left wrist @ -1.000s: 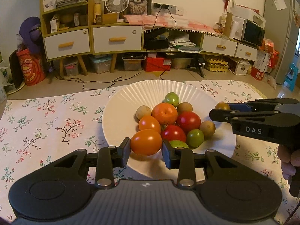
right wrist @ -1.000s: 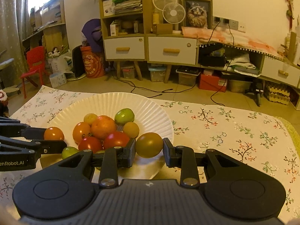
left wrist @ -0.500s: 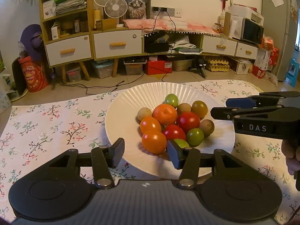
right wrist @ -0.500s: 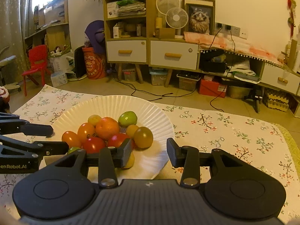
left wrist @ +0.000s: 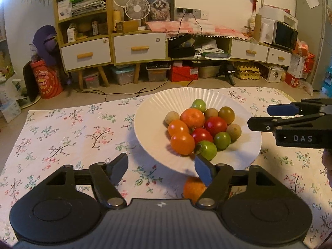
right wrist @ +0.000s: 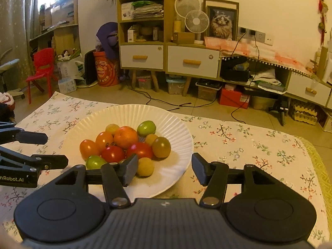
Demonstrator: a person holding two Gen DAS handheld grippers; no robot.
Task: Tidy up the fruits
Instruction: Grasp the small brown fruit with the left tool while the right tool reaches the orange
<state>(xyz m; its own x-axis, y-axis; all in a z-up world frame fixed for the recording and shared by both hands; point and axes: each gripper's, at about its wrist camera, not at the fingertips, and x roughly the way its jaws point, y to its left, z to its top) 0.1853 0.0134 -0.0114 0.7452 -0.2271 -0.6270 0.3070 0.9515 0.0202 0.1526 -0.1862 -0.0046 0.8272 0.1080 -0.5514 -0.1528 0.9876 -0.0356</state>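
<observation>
Floral tablecloth (left wrist: 68, 128) – cat picture (left wrist: 158, 6)

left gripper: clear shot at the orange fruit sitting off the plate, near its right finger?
Probably yes. The left gripper is open with nothing between its jaws, and the orange fruit lies on the tablecloth just under its right finger, outside the plate. It needs a small sideways shift.

**Plate of fruit on cloth, grippers at either side**

Plate (left wrist: 244, 157) sits on the tablecloth (left wrist: 62, 137), fruits (left wrist: 199, 128) heaped in its middle, touching each other. Left gripper (left wrist: 160, 170) is at the plate's near-left edge, right gripper (right wrist: 165, 169) at its near-right edge, nothing between either pair of fingers. One more fruit (left wrist: 193, 188) lies on the cloth just before the plate's near rim, behind the left gripper's right finger. Beyond the cloth is floor, then a cabinet (right wrist: 166, 58) against the back wall, fans (right wrist: 196, 21) on top, boxes under it.
</observation>
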